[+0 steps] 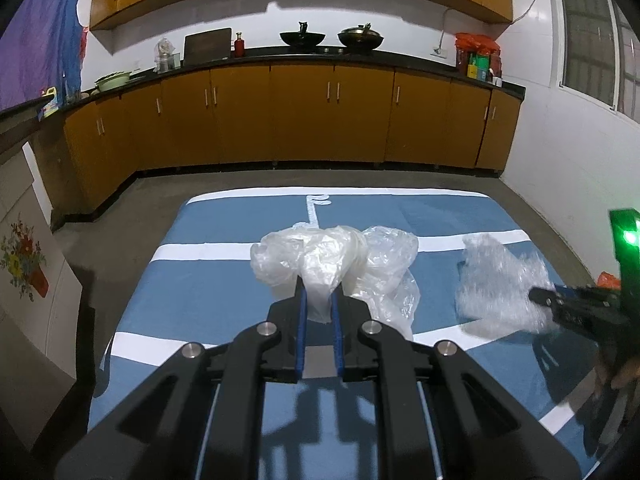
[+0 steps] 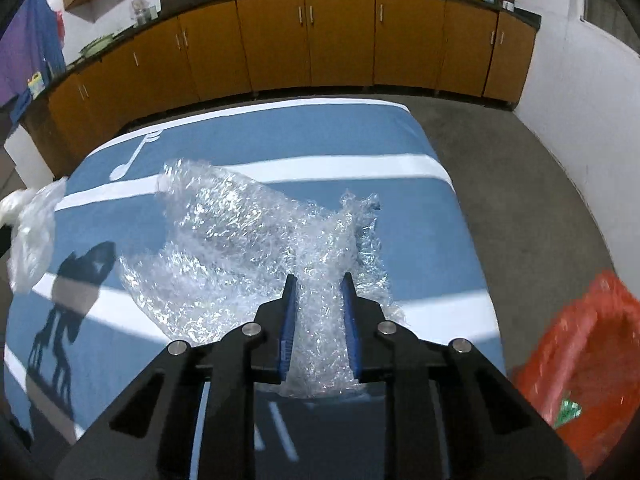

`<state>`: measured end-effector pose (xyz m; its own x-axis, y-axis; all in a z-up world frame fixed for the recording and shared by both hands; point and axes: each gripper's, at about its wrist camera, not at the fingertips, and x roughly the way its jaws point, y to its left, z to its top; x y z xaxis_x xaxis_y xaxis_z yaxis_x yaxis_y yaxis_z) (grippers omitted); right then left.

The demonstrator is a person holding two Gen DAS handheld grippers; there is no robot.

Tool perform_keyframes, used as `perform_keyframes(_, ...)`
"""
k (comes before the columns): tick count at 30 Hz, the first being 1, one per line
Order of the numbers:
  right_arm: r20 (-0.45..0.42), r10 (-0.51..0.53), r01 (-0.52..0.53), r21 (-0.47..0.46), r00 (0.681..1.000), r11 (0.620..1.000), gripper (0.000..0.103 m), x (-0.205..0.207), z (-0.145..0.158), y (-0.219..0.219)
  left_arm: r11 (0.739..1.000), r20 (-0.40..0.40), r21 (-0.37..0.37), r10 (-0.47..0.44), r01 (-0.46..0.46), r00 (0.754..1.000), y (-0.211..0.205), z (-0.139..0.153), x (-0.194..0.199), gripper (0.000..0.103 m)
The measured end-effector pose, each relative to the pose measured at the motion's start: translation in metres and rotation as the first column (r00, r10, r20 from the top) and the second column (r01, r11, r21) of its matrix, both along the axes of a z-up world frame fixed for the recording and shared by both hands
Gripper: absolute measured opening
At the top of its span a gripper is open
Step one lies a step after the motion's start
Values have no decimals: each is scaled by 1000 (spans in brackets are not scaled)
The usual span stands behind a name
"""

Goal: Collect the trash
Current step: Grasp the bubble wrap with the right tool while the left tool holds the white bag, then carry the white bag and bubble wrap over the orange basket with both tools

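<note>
Kitchen bkgd in the left wrist view: orange-brown cabinets [image 1: 304, 116] run along the far wall under a dark counter w/ two woks [image 1: 332, 38] on it, more cabinets above, purple cloth [image 1: 36, 40] hanging far left. Nearer, a blue sheet w/ white stripes [image 1: 208, 280] and a white music note covers a flat surface on the grey floor. Left gripper [image 1: 319, 300] is pinched nearly closed on a bunch of clear plastic bag [image 1: 332, 260]; blue pads [image 1: 303, 320] press it from both sides, and the rest of the bag puffs out ahead and to the right, over the sheet. Further right, well apart from the bag, the right gripper [image 1: 560, 300] shows as a dark blurred shape touching a blurred wad of bubble wrap [image 1: 496, 284]. Green light on a black block at the right edge.

Right wrist view: same sheet [image 2: 260, 148] and cabinets [image 2: 340, 36], seen from the other side. Right gripper [image 2: 320, 292] is narrowed onto a twisted strip of bubble wrap [image 2: 240, 240] btwn its blue pads [image 2: 289, 320]; wrap fans out wide ahead and left, above the sheet, tho can't tell if any part rests on it. Plastic bag [image 2: 32, 224] sits at the far left edge. Orange-red plastic bag [image 2: 592, 356] lies at lower right, off the sheet's right edge, mouth open, something green inside. Gripper shadow falls on the sheet at left.
</note>
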<state>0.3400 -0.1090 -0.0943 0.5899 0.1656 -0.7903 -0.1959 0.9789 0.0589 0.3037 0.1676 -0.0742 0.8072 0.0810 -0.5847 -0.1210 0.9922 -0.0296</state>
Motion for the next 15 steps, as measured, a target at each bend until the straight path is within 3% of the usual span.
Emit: perform_keyframes(15,47,-188,184,84,981,979,22,-74,39,-72,996,31,-5,-88,89,996,-48,18,-23,12)
